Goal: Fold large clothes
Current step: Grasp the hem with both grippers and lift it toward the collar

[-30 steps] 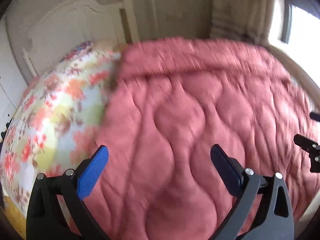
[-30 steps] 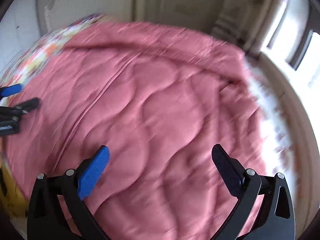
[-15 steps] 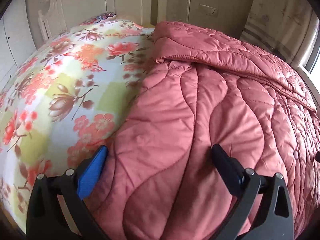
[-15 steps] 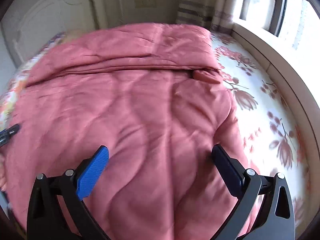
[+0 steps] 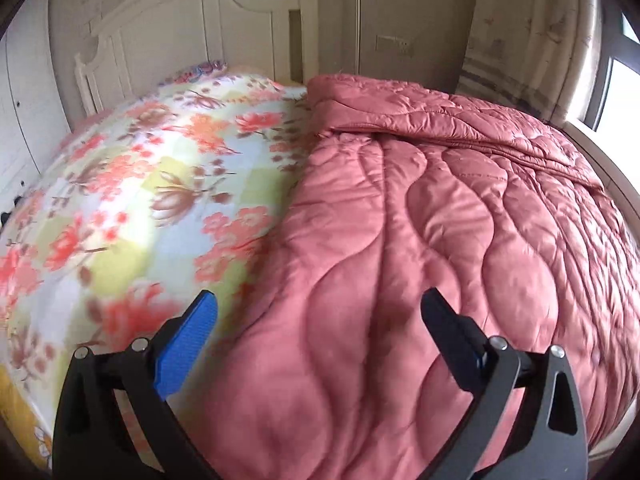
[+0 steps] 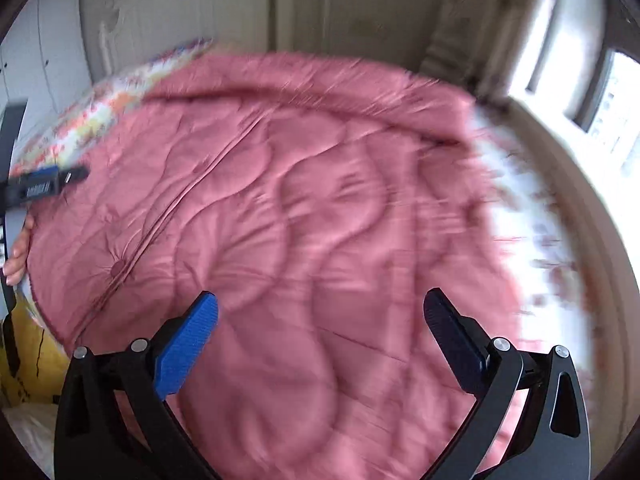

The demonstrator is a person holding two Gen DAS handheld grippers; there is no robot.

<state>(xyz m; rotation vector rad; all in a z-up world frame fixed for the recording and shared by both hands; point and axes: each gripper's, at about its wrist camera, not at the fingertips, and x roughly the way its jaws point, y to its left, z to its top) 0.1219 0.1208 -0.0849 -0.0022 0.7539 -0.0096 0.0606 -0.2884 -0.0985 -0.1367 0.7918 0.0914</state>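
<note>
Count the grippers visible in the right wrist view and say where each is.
2. The right gripper, black with blue finger pads, is open at the bottom, above the pink quilted comforter. The left gripper pokes in at the left edge, only partly visible.

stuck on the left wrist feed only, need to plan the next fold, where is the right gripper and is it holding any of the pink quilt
Observer: The right gripper hangs open over the pink quilt, nothing between its fingers.
Operator: what's past the quilt's right edge, my view cuts off there
Observer: A strip of bare floral bedsheet lies between the quilt and the window side.
Operator: can you see my gripper from there
Observer: Yes, the left gripper shows at the far left, by the quilt's left edge, with a hand just below it.
</note>
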